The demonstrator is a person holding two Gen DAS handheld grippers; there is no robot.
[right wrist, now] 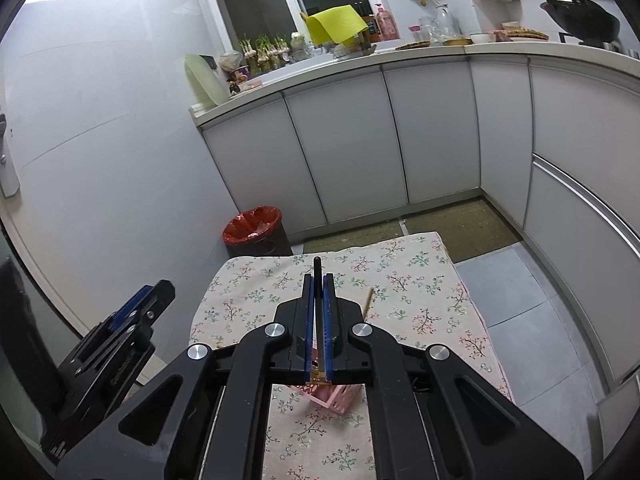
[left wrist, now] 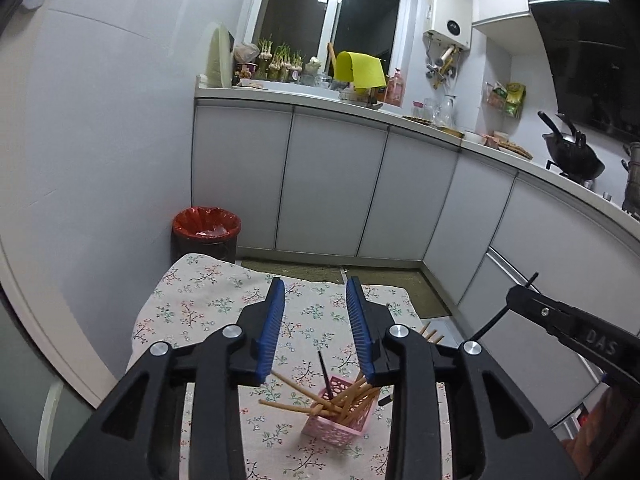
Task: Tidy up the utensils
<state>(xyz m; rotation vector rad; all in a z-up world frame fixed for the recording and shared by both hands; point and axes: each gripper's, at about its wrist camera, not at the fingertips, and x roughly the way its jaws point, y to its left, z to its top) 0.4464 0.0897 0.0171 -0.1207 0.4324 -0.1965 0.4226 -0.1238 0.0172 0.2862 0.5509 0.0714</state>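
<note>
A pink perforated holder [left wrist: 340, 412] stands on the floral tablecloth [left wrist: 208, 304], with several wooden chopsticks [left wrist: 296, 388] and one black chopstick [left wrist: 325, 376] leaning in it. My left gripper [left wrist: 316, 292] is open and empty, above the holder. More wooden chopsticks [left wrist: 430, 334] lie on the cloth behind its right finger. My right gripper [right wrist: 318, 280] is shut on a black chopstick [right wrist: 317, 270], whose tip sticks out past the fingertips, above the holder [right wrist: 332, 398]. A wooden chopstick [right wrist: 368, 300] lies to its right. The right gripper also shows at the left view's right edge [left wrist: 568, 324].
A bin with a red liner [left wrist: 206, 228] stands beyond the table's far left corner. White cabinets [left wrist: 332, 184] and a cluttered counter [left wrist: 360, 100] run along the back and right. A black wok [left wrist: 572, 152] sits on the stove. A mat [right wrist: 460, 224] lies on the floor.
</note>
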